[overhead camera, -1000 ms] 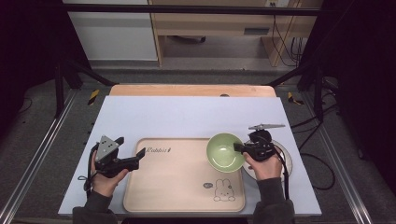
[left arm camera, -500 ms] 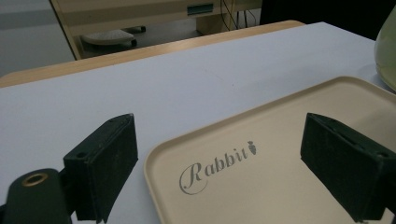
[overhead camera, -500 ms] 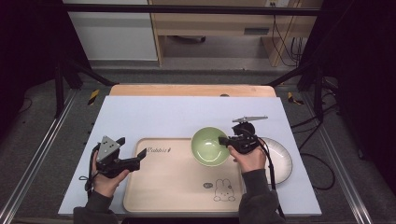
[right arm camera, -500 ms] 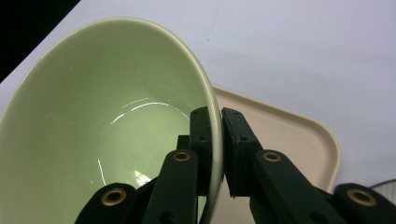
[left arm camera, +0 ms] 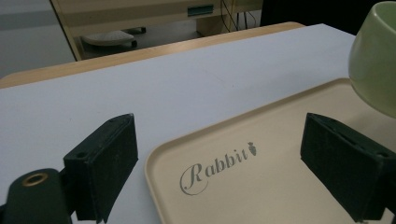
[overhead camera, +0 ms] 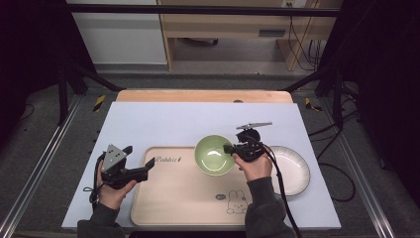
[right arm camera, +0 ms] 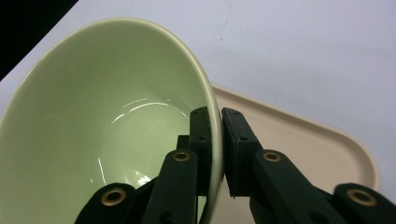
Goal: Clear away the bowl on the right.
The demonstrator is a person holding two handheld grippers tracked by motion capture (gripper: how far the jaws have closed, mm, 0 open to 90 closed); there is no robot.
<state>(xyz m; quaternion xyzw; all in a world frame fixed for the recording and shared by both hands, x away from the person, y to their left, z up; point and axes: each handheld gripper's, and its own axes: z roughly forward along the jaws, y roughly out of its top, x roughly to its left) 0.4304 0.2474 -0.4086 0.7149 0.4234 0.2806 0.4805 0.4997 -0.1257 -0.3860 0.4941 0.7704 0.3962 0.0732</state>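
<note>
A pale green bowl [overhead camera: 214, 154] hangs over the far right part of the beige tray [overhead camera: 178, 196], held by its right rim. My right gripper [overhead camera: 231, 148] is shut on that rim, one jaw inside the bowl [right arm camera: 102, 126] and one outside. The bowl [left arm camera: 376, 56] is lifted above the tray [left arm camera: 280, 186] at the right edge of the left gripper view. My left gripper [overhead camera: 147, 169] stands open at the tray's left edge, its jaws wide apart with nothing between them, straddling the tray's near left corner with the "Rabbit" lettering.
A white plate [overhead camera: 292, 169] lies on the light blue mat [overhead camera: 198, 121] to the right of the tray. A wooden table edge [overhead camera: 203, 95] runs along the back. Black frame rails stand at both sides.
My right gripper has carried the green bowl leftward from over the white plate to above the tray. The left gripper has stayed put.
</note>
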